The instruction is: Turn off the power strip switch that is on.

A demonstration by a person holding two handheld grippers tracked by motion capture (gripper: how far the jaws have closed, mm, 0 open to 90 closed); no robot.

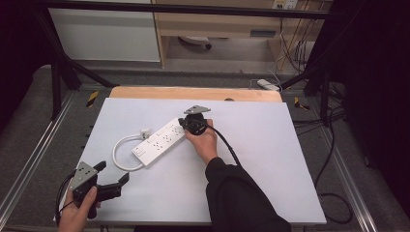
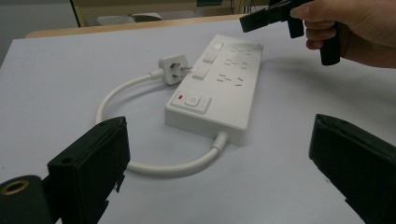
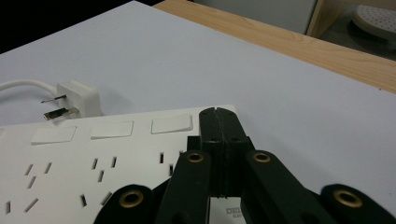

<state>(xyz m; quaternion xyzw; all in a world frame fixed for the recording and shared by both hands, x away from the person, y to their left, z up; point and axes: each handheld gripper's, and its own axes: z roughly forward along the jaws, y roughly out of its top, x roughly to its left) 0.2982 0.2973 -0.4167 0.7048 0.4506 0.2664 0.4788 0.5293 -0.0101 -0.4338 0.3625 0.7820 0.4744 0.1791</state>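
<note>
**A:** Where does your work stand right now?

**B:** Your right gripper has its jaws clenched flat together with nothing between them, and the tip hangs over the far end of the white plastic power strip with its rows of sockets and rocker switches. In the right gripper view the closed tip sits just beside the last white rocker switch; I can't tell whether it touches the strip's face.

**A:** And your other hand?

**B:** Your left gripper waits near the table's front left corner, well apart from the strip, jaws released and wide, holding nothing. Its view looks between the two black jaws straight at the strip.

**A:** Where does the strip lie?

**B:** Flat on the pale grey tabletop, slanted, towards the middle. Its short white cable loops round to the white three-pin plug, which lies loose on the table just beside the strip, plugged into nothing.

**A:** So how far along are you?

**B:** Early, I'd judge. You look set to press a switch with the closed tip, yet no switch reads plainly as pressed, and the plug is untouched. The press itself, and anything with the plug, are left to do.
</note>
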